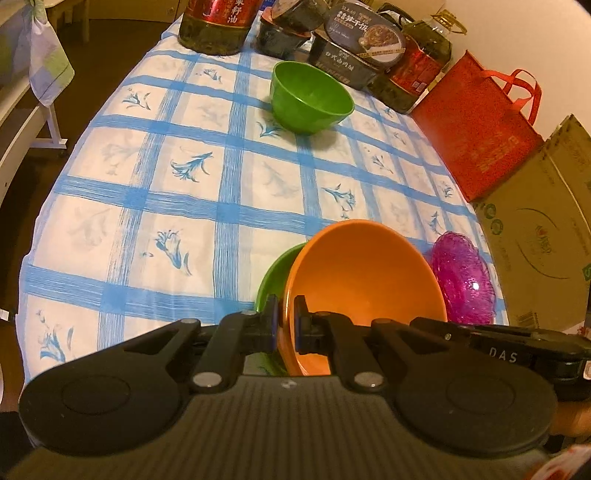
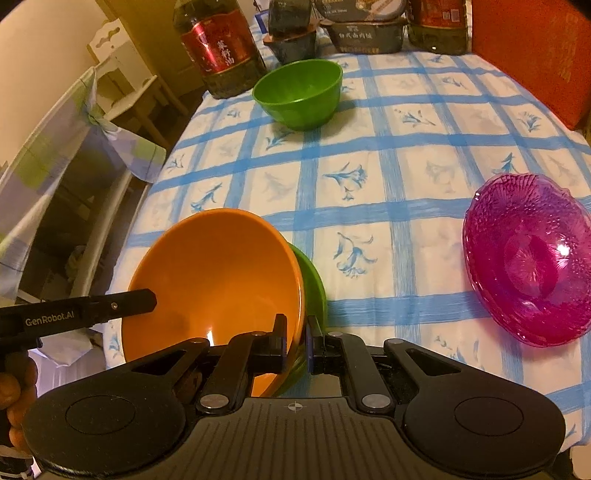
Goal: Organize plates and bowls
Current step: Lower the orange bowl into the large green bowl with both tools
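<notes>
An orange bowl (image 1: 365,280) sits nested in a green bowl (image 1: 275,273) near the table's front edge. My left gripper (image 1: 285,325) is shut on the orange bowl's rim. My right gripper (image 2: 296,343) is shut on the opposite side, its jaws across the rims of the orange bowl (image 2: 218,273) and the green bowl (image 2: 314,291) together. A second green bowl (image 1: 310,98) (image 2: 299,92) stands upright at the far end. A stack of pink glass plates (image 2: 532,266) (image 1: 463,280) lies at the right.
Oil bottles (image 1: 214,26) (image 2: 218,44) and dark food boxes (image 1: 354,51) line the far edge of the blue checked tablecloth (image 1: 177,206). A red bag (image 1: 476,129) and a cardboard box (image 1: 543,236) stand off the right side. A chair (image 2: 74,155) is at the left.
</notes>
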Demonstrator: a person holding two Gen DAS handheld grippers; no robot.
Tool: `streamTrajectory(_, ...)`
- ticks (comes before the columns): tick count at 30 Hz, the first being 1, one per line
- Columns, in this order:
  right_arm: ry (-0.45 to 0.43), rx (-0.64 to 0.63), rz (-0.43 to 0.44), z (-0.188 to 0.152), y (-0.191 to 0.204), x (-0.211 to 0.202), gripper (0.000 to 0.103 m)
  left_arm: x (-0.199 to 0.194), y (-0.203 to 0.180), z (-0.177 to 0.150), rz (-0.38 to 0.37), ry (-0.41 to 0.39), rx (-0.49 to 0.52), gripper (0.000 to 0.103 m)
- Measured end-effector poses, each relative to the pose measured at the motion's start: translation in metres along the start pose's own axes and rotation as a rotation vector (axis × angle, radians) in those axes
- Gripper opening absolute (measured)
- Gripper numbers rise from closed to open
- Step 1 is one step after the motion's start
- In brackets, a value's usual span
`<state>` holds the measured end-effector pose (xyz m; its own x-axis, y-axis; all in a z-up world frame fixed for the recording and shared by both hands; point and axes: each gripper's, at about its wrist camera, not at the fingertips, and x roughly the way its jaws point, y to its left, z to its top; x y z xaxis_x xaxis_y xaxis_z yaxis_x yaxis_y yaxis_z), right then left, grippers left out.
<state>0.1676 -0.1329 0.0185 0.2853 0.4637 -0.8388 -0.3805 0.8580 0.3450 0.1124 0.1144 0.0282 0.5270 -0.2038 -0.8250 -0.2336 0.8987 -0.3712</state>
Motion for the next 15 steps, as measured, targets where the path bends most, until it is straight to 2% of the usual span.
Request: streamTrajectory(15,0.036,-0.008,-0.016,0.000,-0.002,0.021,0.009,0.018,0.003,-0.002,0.029,0.016,0.009,0.006)
